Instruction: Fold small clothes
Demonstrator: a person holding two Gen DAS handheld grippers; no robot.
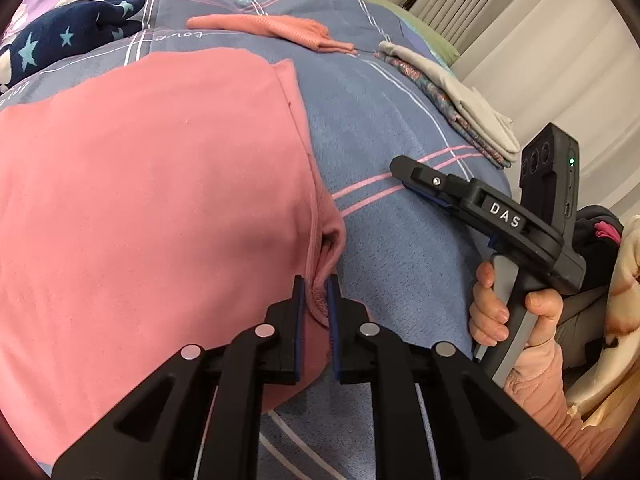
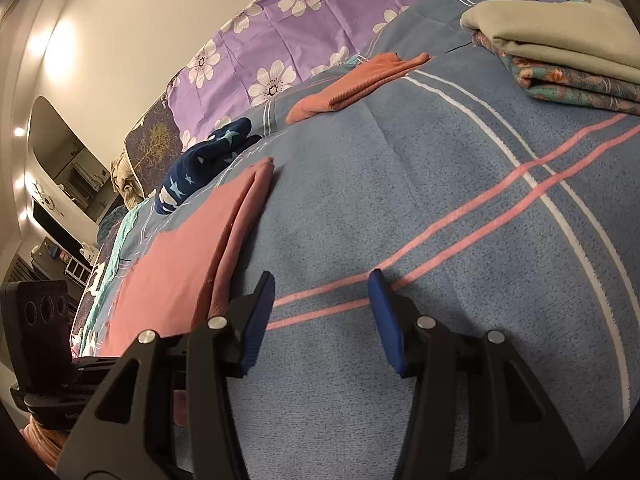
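Observation:
A pink garment (image 1: 152, 184) lies spread on the blue plaid bedspread (image 1: 380, 120), its right edge folded over. My left gripper (image 1: 316, 292) is shut on a bunched bit of that edge near the garment's lower right corner. My right gripper (image 2: 320, 300) is open and empty, held just above the bare bedspread (image 2: 440, 184) to the right of the garment (image 2: 180, 264). In the left wrist view the right gripper (image 1: 404, 172) shows at the right, held in a hand.
A folded orange-pink piece (image 1: 276, 28) lies farther back. A stack of folded clothes, grey on floral (image 1: 460, 96), sits at the right edge of the bed. A navy star-print garment (image 1: 68, 36) lies at the back left. A purple flowered sheet (image 2: 288, 28) lies behind.

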